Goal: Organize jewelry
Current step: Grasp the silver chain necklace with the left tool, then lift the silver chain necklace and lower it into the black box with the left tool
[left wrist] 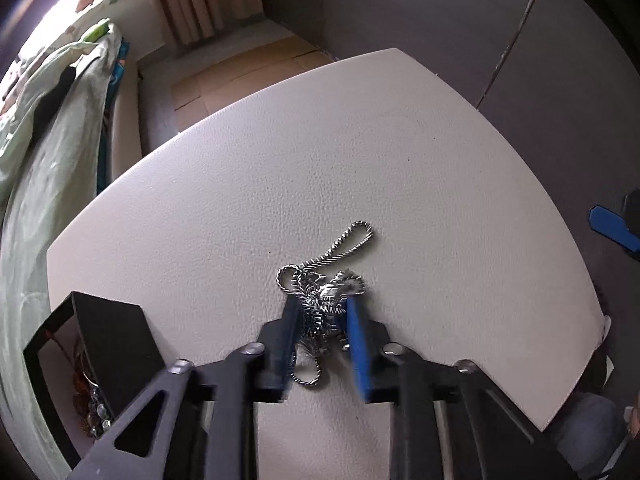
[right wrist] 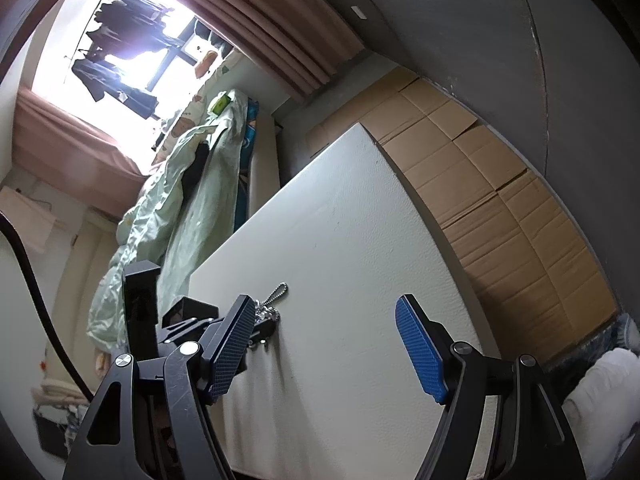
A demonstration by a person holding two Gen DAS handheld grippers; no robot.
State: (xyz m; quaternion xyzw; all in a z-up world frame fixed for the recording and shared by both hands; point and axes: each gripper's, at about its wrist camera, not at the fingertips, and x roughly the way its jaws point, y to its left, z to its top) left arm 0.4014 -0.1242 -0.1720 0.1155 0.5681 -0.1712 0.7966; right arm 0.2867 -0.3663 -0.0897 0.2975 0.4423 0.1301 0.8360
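Observation:
A tangled silver chain necklace [left wrist: 324, 292] lies on the white table [left wrist: 280, 184]. My left gripper [left wrist: 322, 308] has its blue-padded jaws closed in around the bundled part of the chain, with loops trailing out ahead and behind. A black jewelry box [left wrist: 100, 344] with beads and chains inside stands open at the table's left edge. My right gripper [right wrist: 324, 332] is open and empty, held off the table's right side; its blue finger [left wrist: 612, 228] shows in the left wrist view. The chain [right wrist: 272, 304] and the left gripper show beyond it.
A bed with a pale green quilt [left wrist: 44, 152] runs along the left. Flattened cardboard [right wrist: 500, 200] covers the floor beyond the table. A grey wall [left wrist: 440, 20] and curtains [left wrist: 192, 0] stand behind. The box lid [right wrist: 140, 304] stands upright.

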